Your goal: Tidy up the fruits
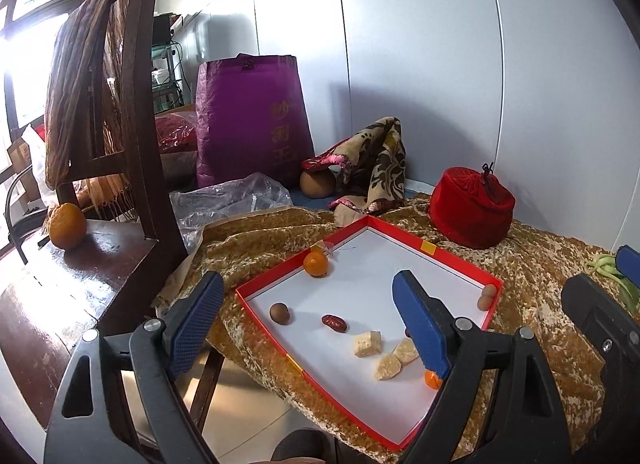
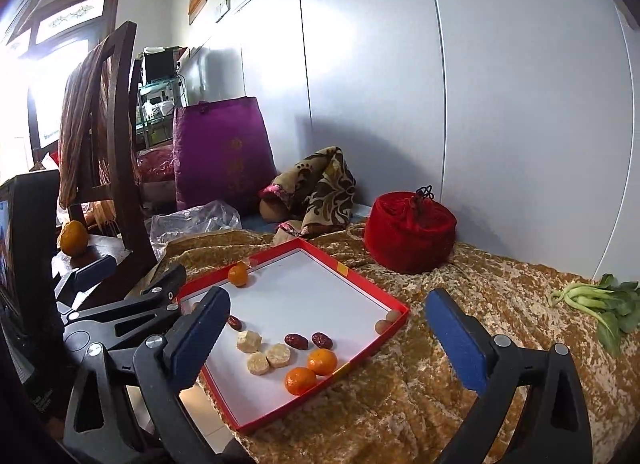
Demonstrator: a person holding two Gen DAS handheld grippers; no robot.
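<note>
Both tools empty: left gripper (image 1: 308, 324) with fingers spread wide at the near left edge of the red tray (image 1: 434, 250), right gripper (image 2: 326, 338) likewise spread over its near right side. Fruit lies loose on the tray floor: two mandarins (image 2: 311, 371) at the near right edge, dates (image 2: 309, 341) and pale cut pieces (image 2: 262, 352) just behind, one small mandarin (image 1: 316, 263) at the far left edge, round brown fruits (image 1: 486, 296) in the right corner. A large orange (image 1: 67, 226) sits apart on the dark chair seat (image 1: 112, 252). Risk, in my judgement: round fruit may roll on the smooth floor if nudged, and the tray rests on a rumpled gold cloth (image 2: 460, 404), so downward pressure could tilt it. Beyond: red velvet pouch (image 2: 410, 232), greens (image 2: 600, 304), purple bag (image 1: 252, 120), white wall panels
</note>
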